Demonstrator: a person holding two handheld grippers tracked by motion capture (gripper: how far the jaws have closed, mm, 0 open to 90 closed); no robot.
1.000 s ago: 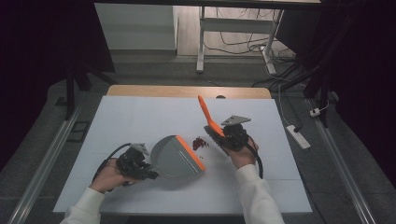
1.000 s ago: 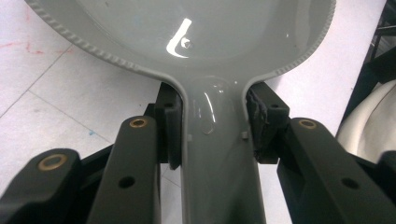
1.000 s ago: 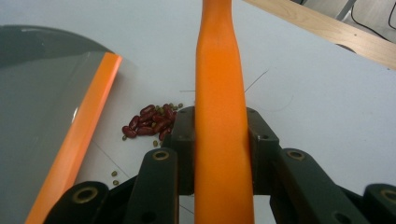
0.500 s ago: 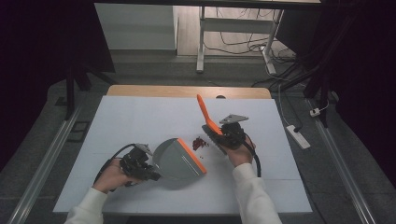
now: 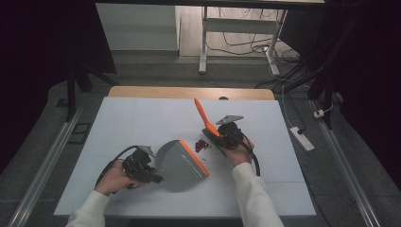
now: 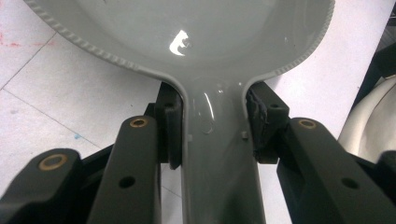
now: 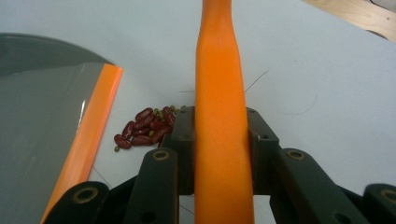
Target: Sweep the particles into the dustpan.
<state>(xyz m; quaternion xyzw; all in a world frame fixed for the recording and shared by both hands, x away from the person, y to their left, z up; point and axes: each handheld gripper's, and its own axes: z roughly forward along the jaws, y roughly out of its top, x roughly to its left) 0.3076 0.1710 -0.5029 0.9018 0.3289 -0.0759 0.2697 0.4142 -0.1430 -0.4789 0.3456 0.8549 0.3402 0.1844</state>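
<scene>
Jaws of left gripper (image 6: 212, 135) clenched on grey dustpan (image 6: 187, 42) handle, one pad each side of neck; pan bowl spreads just ahead of jaws, flat on white table (image 6: 56, 88). Jaws of right gripper (image 7: 219, 140) clenched on orange brush handle (image 7: 219, 93), which runs up between them and beyond. Beans (image 7: 144, 127), small red heap, lie just left of right jaws, beside dustpan's orange lip (image 7: 88, 140), not touching it. High view: dustpan (image 5: 177, 161) between grippers, beans (image 5: 203, 144) at its lip.
</scene>
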